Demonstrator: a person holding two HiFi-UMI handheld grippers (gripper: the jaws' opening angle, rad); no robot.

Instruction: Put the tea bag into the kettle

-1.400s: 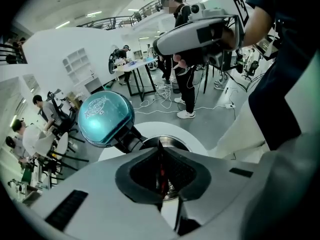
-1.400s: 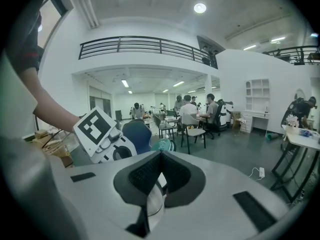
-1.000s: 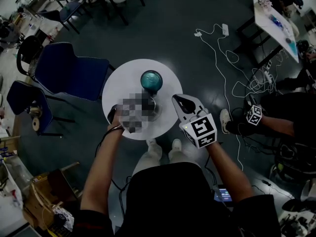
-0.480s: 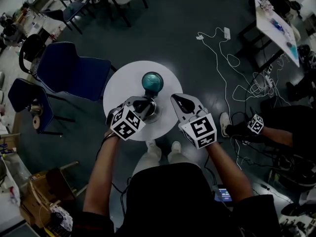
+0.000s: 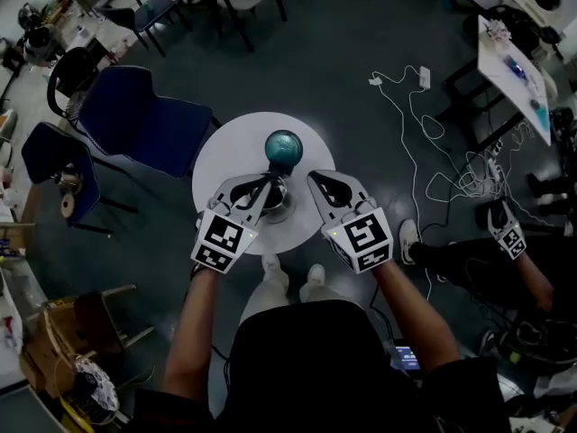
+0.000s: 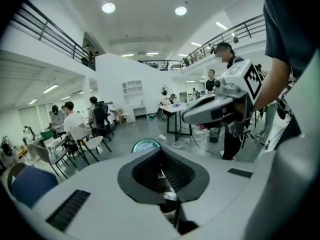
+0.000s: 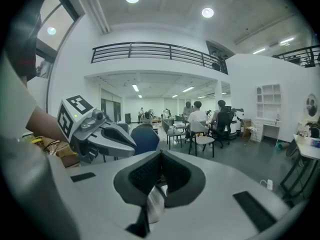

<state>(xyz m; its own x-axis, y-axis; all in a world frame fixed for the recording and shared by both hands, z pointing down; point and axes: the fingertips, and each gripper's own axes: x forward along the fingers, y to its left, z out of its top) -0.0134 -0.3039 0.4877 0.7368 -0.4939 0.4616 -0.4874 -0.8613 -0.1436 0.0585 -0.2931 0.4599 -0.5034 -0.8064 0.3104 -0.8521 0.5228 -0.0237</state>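
My left claw (image 5: 269, 181), jaws just closed on nothing I can make out, hangs nearest the kettle (image 5: 285, 207), just at its five o'clock; right claw (image 5: 315, 179) is closed too.

Round white table (image 5: 225, 152), teal-topped container (image 5: 282, 149) at its far side, metal kettle (image 5: 285, 208) nearer

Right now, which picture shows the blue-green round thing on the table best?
The head view: the blue-green round thing sits whole on the white table, seen from above. The left gripper view shows only its top edge; the rest is hidden. The right gripper view doesn't show it.
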